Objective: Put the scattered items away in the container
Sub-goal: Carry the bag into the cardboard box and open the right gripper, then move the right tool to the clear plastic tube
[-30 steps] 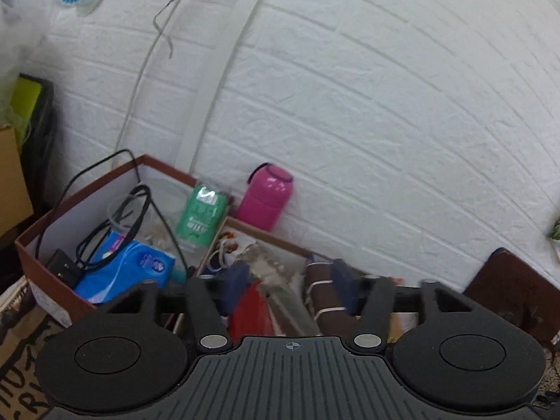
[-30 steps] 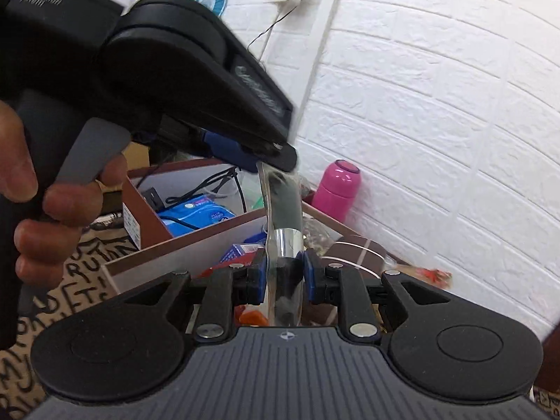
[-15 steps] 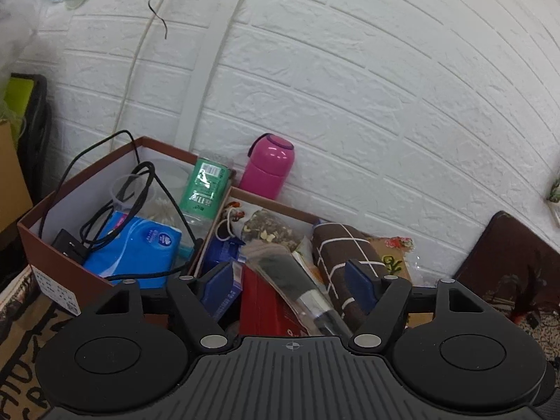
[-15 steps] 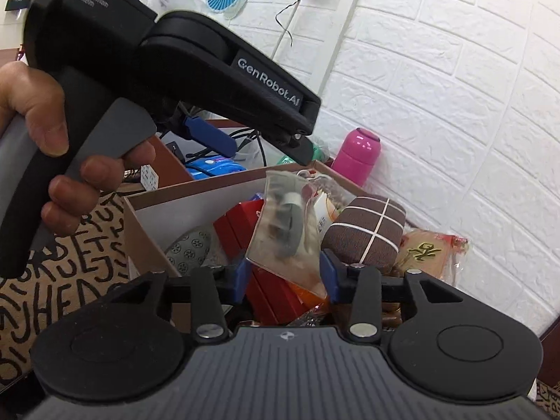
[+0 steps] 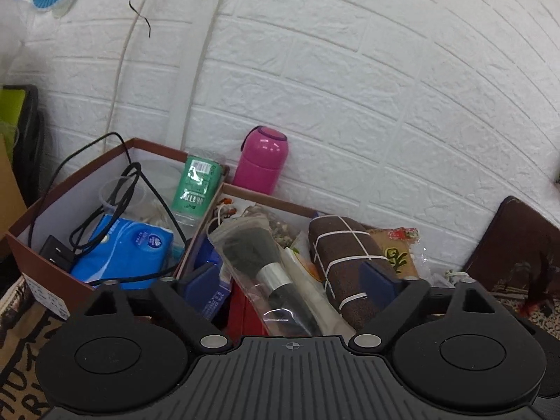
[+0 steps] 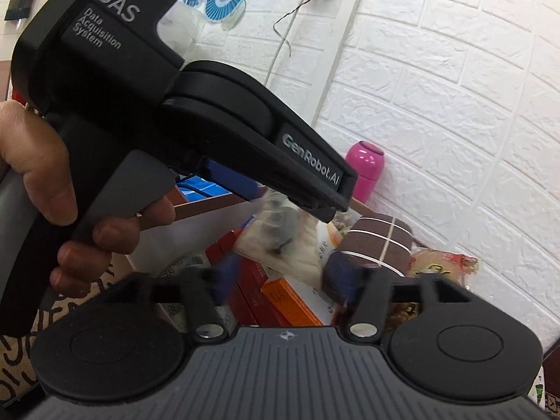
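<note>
A makeup brush in a clear bag lies on top of the items in the right-hand brown box, loose. It also shows in the right wrist view. My left gripper is open, its blue pads either side of the bag and above the box. My right gripper is open and empty, just short of the bag. A brown roll tied with white string lies to the right of the bag. The left gripper's body fills the upper left of the right wrist view.
A second brown box to the left holds a blue tissue pack, black cables and a green bottle. A pink flask stands against the white brick wall. A dark mat lies at the right.
My right gripper opened and let go of the bagged brush, which dropped onto the items in the box. My left gripper opened wider and moved in over the box.
</note>
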`<state>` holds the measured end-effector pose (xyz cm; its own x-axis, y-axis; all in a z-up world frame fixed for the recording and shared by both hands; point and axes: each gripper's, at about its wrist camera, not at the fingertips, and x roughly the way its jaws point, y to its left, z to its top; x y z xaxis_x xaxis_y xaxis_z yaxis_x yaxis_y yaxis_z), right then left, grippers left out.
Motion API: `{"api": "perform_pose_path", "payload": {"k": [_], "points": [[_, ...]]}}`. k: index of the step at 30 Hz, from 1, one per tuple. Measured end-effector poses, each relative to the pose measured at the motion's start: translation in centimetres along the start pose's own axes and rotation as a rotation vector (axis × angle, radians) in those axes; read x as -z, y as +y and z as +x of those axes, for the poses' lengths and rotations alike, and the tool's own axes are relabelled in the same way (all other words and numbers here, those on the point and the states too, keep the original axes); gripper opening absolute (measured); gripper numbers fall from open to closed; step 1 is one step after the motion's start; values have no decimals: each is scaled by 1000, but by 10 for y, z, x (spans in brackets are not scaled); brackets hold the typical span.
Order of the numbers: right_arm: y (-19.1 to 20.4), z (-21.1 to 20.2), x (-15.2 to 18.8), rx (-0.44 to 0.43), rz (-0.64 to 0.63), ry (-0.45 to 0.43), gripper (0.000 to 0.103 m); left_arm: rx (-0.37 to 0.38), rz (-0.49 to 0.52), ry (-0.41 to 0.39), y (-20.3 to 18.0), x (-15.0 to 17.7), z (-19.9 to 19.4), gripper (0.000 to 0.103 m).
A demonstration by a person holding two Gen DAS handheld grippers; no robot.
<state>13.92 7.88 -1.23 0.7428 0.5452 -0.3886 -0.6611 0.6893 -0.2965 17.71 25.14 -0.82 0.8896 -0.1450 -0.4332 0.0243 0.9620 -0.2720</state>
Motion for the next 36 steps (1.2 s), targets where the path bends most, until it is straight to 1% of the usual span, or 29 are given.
{"api": "perform_pose_path", "payload": {"k": [1, 2, 4, 7, 12, 17, 18, 19, 21, 25, 27, 29, 30, 33, 36], "points": [[-1, -4, 2, 16, 2, -8, 91, -7, 14, -18, -4, 1, -6, 103], [-2, -9, 5, 23, 5, -12, 96, -11, 30, -31, -8, 3, -11, 103], [-5, -19, 9, 19, 17, -18, 100, -5, 58, -48, -17, 6, -20, 103], [-12, -36, 16, 9, 60, -20, 101, 22, 69, -44, -28, 14, -32, 103], [-23, -71, 33, 34, 136, -32, 102, 83, 64, -44, -50, 33, -53, 103], [-47, -106, 58, 116, 184, -5, 102, 132, 54, -33, -80, 52, -65, 103], [-55, -109, 65, 137, 196, 3, 102, 141, 50, -27, -87, 55, -65, 103], [-65, -121, 70, 158, 212, 10, 102, 153, 47, -18, -95, 58, -65, 103], [-78, -137, 89, 197, 256, 24, 102, 180, 46, -3, -112, 65, -64, 103], [-103, -157, 120, 265, 334, 52, 102, 235, 95, 30, -155, 81, -56, 103], [-118, -169, 136, 288, 363, 73, 102, 256, 118, 59, -176, 92, -48, 103], [-130, -174, 152, 302, 381, 98, 102, 272, 130, 87, -195, 104, -37, 103], [-134, -170, 161, 305, 384, 111, 102, 273, 137, 99, -203, 110, -30, 103], [-145, -154, 182, 303, 372, 139, 102, 243, 157, 120, -225, 124, -6, 103], [-160, -140, 196, 294, 357, 161, 102, 200, 177, 133, -240, 130, 24, 102]]}}
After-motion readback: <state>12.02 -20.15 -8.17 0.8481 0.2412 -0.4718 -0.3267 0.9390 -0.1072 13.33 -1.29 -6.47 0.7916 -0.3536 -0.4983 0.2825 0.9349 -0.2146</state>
